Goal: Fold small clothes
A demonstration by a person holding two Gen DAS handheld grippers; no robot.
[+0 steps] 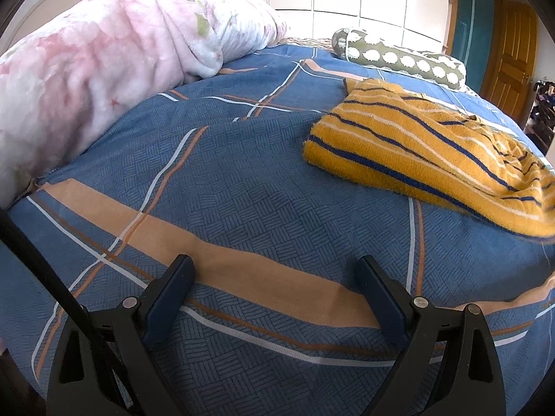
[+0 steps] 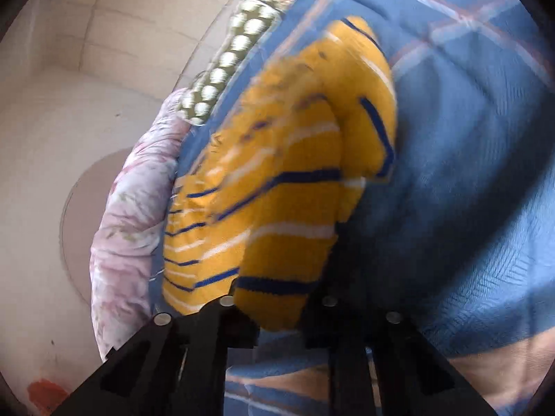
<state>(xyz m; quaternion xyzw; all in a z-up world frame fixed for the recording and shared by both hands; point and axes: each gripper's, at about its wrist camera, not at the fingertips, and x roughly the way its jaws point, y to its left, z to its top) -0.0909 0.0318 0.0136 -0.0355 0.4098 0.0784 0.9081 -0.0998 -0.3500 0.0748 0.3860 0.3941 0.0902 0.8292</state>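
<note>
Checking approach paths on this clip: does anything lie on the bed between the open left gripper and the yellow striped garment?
Nothing visible does. The left gripper hovers open over bare blue bedspread, and the yellow striped garment lies ahead to its right with only flat cover between. The pink blanket and dotted bolster sit off to the sides.

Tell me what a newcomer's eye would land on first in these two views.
The mustard-yellow striped knit garment stands out first, lying folded on the blue plaid bedspread toward the right of the left wrist view. In the blurred right wrist view its edge sits between the closed fingers of the right gripper. Next comes the pink floral blanket heaped along the bed's left side, while the left gripper hangs open over bare bedspread.
</note>
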